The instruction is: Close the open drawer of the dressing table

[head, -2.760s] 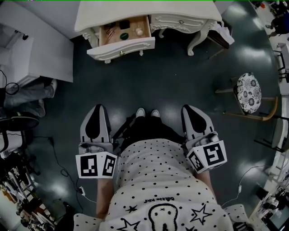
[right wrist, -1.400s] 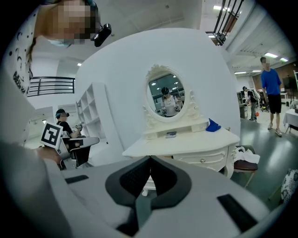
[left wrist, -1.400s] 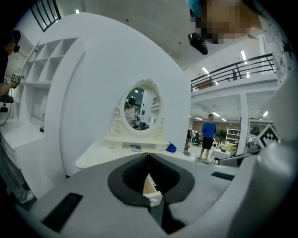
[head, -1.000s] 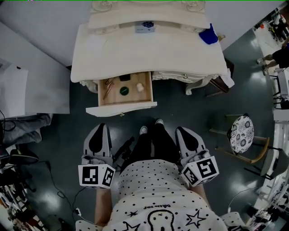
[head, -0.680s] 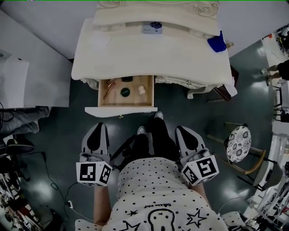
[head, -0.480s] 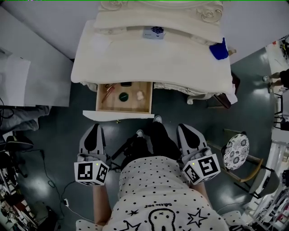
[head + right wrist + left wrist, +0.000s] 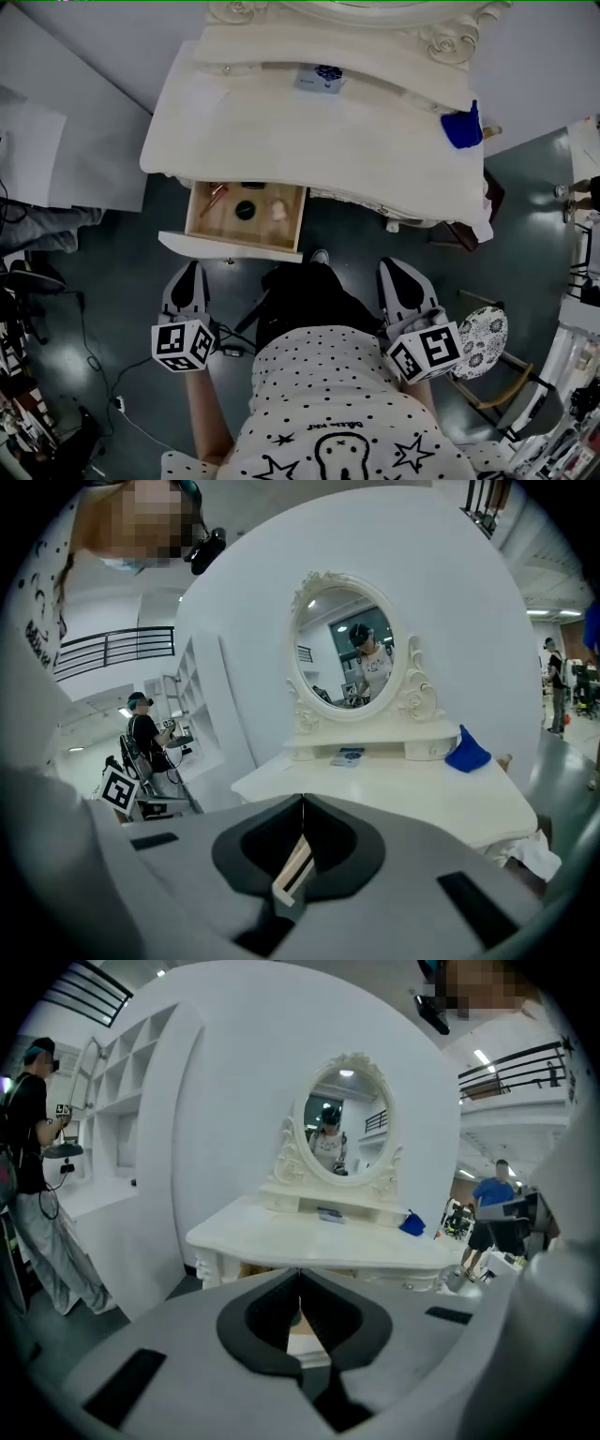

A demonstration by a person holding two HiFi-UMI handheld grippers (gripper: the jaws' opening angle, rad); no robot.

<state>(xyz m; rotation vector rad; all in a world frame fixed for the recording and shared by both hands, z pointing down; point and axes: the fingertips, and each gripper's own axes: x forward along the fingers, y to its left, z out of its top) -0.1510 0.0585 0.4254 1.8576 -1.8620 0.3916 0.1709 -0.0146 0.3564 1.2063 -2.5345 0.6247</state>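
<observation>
The white dressing table [image 7: 309, 131] stands ahead of me, and its left drawer [image 7: 246, 217] is pulled out. Inside the drawer lie a dark round thing [image 7: 246, 209], a pale thing [image 7: 278, 208] and a copper-coloured thing [image 7: 214, 194]. My left gripper [image 7: 190, 269] is shut and empty, a short way in front of the drawer front [image 7: 230, 247] and apart from it. My right gripper [image 7: 401, 267] is also shut and empty, off to the right below the table's edge. In the left gripper view the table [image 7: 319, 1246] rises just past the shut left gripper [image 7: 300, 1274].
A stool with a patterned seat [image 7: 480, 340] stands close to my right gripper. A blue cloth [image 7: 464, 127] and a small box [image 7: 319, 77] lie on the table top. White shelving [image 7: 56, 141] stands to the left. A person [image 7: 33, 1147] stands at far left.
I have come closer to the table, and both grippers have moved toward the drawer. The left gripper has dropped lower. The drawer is still pulled out and both grippers stay shut.
</observation>
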